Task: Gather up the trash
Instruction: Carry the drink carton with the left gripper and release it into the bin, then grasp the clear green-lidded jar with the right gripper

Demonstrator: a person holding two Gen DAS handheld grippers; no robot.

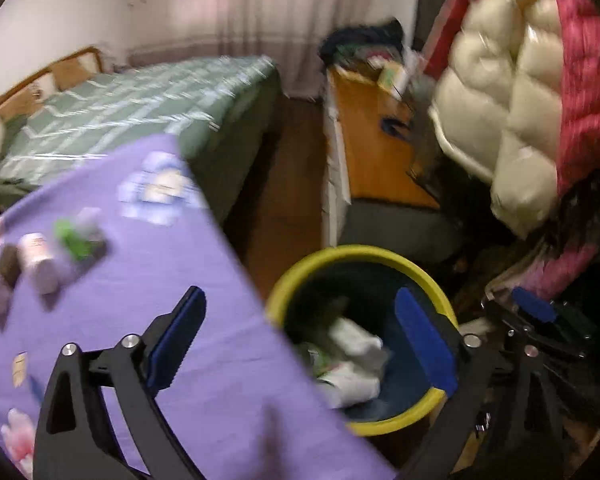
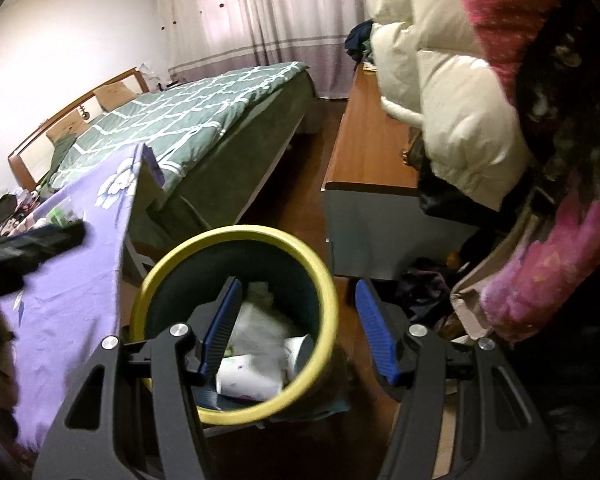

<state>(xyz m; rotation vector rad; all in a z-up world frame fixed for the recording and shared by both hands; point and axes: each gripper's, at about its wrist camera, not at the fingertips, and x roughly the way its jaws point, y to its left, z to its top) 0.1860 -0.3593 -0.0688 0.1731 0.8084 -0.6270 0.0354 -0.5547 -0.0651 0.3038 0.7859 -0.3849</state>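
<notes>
A dark bin with a yellow rim (image 1: 380, 254) stands on the floor beside a table with a purple flowered cloth (image 1: 204, 312); it holds white crumpled trash (image 1: 352, 364). My left gripper (image 1: 300, 336) is open and empty, spanning the table edge and the bin. On the cloth at the left lie a white pill bottle (image 1: 38, 262), a green and white item (image 1: 78, 236) and a dark item (image 1: 2, 276), all blurred. In the right wrist view my right gripper (image 2: 296, 328) is open and empty right above the bin (image 2: 236, 238), with paper and a white cup (image 2: 300, 350) inside.
A bed with a green quilt (image 2: 204, 108) lies behind the table. A long wooden cabinet (image 2: 368, 152) runs along the right, with white and pink puffy coats (image 2: 452, 92) hanging over it. Clothes pile on the floor at right (image 2: 424, 288). The left gripper shows at the left edge (image 2: 32, 244).
</notes>
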